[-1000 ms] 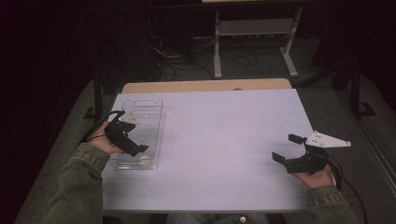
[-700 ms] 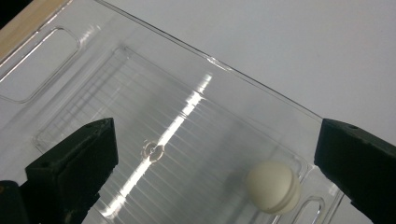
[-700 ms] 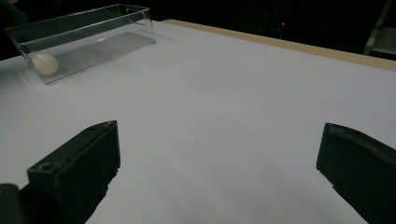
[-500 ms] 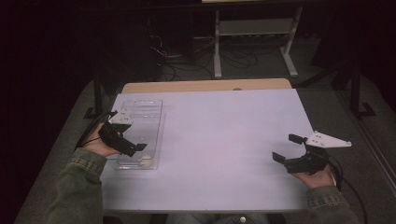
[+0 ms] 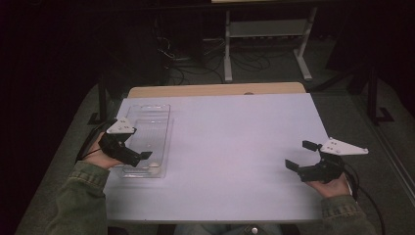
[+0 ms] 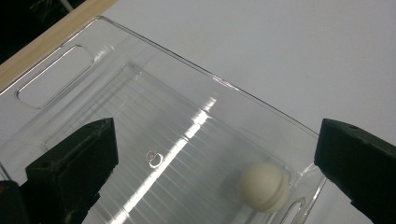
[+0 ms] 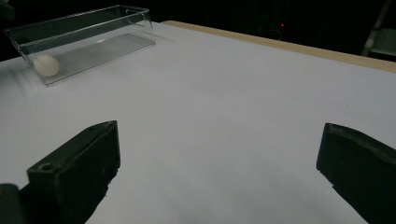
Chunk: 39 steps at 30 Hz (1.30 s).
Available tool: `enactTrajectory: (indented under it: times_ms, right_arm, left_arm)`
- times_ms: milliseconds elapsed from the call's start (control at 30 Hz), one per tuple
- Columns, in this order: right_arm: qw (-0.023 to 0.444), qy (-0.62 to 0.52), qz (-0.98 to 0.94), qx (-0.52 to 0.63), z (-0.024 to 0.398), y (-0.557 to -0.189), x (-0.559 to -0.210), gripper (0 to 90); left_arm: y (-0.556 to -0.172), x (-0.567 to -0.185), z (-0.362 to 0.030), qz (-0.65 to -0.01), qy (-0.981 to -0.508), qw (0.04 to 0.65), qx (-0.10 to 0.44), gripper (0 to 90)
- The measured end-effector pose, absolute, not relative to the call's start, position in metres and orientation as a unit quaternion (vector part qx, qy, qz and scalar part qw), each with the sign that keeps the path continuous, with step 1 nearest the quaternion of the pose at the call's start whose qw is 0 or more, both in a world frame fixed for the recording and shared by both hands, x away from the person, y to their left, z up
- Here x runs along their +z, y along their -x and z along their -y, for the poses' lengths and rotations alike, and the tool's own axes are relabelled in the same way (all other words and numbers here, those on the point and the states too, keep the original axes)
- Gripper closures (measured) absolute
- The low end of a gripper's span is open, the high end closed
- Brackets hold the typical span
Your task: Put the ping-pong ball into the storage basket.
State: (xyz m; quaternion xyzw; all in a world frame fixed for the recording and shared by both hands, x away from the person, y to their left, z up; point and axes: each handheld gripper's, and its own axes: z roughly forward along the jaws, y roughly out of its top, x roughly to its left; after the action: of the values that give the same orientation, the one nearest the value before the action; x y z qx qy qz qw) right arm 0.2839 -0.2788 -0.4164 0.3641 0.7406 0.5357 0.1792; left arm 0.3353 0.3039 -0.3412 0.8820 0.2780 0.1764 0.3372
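A clear plastic bin [image 5: 155, 111] lies along the left side of the white table [image 5: 230, 142]. A small white ball [image 5: 153, 165] rests at the bin's near end. My left gripper [image 5: 136, 147] hovers over the bin's near left edge, open and holding nothing. In the left gripper view the ball [image 6: 264, 186] sits low on the ribbed floor of the bin [image 6: 154, 112], between the spread jaws but well beyond them. My right gripper [image 5: 300, 154] stands open near the table's right edge. In the right gripper view the bin [image 7: 93, 28] and the ball [image 7: 46, 65] are far off at the upper left.
A wooden strip [image 5: 215, 90] runs along the table's far edge. Beyond it the dark floor holds a white metal stand [image 5: 266, 34] and loose cables [image 5: 186, 58]. Bare table top lies between the bin and the right gripper.
My left gripper has drawn back slightly to the left over the bin, and its grey plate now shows on top. The right gripper has stayed in place.
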Motion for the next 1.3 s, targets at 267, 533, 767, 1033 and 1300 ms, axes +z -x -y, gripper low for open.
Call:
enactTrajectory:
  times_ms: [267,533,767,1033,1300]
  right_arm:
    - [0.18,-0.365,-0.741,0.534,0.279,-0.284,-0.417,0.0]
    - [0.181,-0.365,-0.74,0.535,0.279,-0.284,-0.416,0.0]
    - [0.181,-0.365,-0.741,0.534,0.278,-0.284,-0.417,0.0]
    - [0.181,-0.365,-0.74,0.535,0.279,-0.284,-0.416,0.0]
    - [0.182,-0.365,-0.74,0.535,0.279,-0.284,-0.416,0.0]
  left_arm:
    - [-0.329,-0.344,-0.316,-0.295,-0.868,0.353,0.186,0.0]
    - [-0.321,-0.346,-0.328,-0.31,-0.85,0.377,0.197,0.0]
    - [-0.314,-0.353,-0.335,-0.324,-0.837,0.39,0.205,0.0]
    - [-0.31,-0.36,-0.34,-0.337,-0.822,0.409,0.209,0.0]
    - [-0.305,-0.365,-0.348,-0.349,-0.8,0.436,0.219,0.0]
